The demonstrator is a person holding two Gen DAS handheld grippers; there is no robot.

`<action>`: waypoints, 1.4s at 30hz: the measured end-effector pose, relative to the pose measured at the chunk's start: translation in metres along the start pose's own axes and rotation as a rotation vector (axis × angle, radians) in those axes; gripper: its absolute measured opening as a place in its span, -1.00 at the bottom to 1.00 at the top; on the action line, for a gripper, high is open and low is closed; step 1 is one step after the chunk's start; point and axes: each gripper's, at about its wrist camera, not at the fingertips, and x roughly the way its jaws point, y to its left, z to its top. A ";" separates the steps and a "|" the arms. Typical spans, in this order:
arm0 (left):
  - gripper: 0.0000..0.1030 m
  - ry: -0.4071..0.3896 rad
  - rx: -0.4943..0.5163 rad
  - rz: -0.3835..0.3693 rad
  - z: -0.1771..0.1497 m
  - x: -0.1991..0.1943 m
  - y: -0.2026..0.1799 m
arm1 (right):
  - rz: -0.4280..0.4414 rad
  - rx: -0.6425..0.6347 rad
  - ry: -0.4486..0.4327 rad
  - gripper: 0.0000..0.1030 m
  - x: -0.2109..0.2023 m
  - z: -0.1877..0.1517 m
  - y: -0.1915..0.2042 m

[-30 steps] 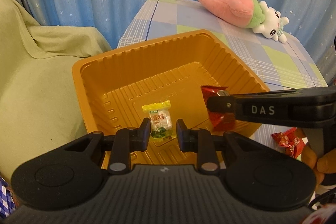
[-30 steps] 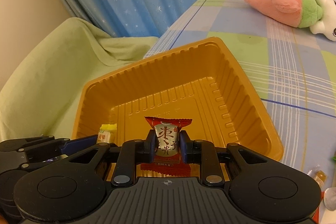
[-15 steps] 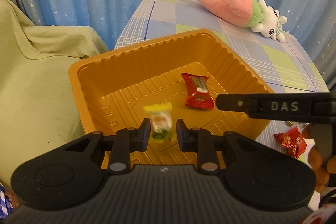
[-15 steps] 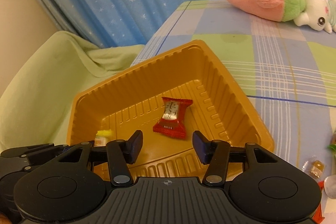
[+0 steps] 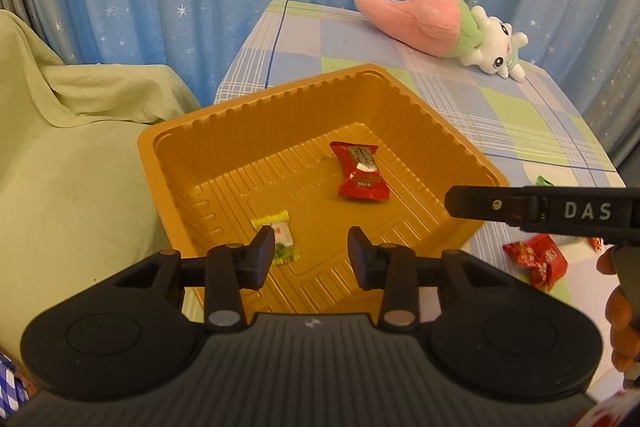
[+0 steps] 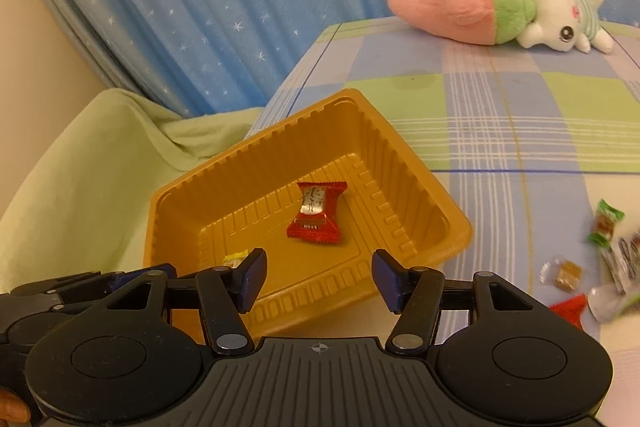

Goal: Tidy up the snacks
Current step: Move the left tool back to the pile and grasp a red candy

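Right now both tools are hanging spread and empty: the left tool [image 5: 311,251] at lower centre of its view, the right tool [image 6: 318,275] likewise. Beyond them, the orange tray [image 6: 460,227] is holding just two snacks, a red candy [image 6: 316,213] mid-frame and a yellow candy [image 5: 276,237]. More loose snacks [image 6: 592,263] are waiting on the bench [image 6: 520,147] at lower right, so the sorting looks barely begun.

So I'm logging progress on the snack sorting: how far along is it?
Early. Two snacks lie in the orange tray: a red-wrapped candy and a yellow-green wrapped candy. Nothing is in hand: the left gripper and right gripper are both open and empty. Left: the loose candies on the checked tablecloth, such as a green-wrapped one and a clear-wrapped caramel.
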 end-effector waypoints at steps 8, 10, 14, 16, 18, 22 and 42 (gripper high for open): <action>-0.29 -0.005 -0.013 0.004 -0.018 -0.022 -0.016 | 0.012 0.008 0.002 0.17 -0.031 -0.020 -0.012; -0.29 -0.003 -0.016 0.006 -0.023 -0.027 -0.022 | 0.014 0.003 0.004 0.17 -0.040 -0.027 -0.016; -0.29 -0.004 -0.003 0.001 -0.033 -0.035 -0.039 | 0.020 -0.009 0.013 0.18 -0.059 -0.040 -0.027; -0.29 0.000 -0.001 0.001 -0.039 -0.038 -0.048 | 0.013 -0.026 0.018 0.18 -0.068 -0.046 -0.032; -0.29 0.008 -0.004 -0.004 -0.044 -0.039 -0.059 | 0.010 -0.038 0.023 0.18 -0.077 -0.053 -0.038; -0.29 0.020 0.015 -0.019 -0.054 -0.041 -0.085 | 0.004 -0.039 0.028 0.18 -0.096 -0.064 -0.054; -0.29 0.069 0.160 -0.103 -0.071 -0.023 -0.195 | -0.120 0.124 0.011 0.18 -0.164 -0.103 -0.159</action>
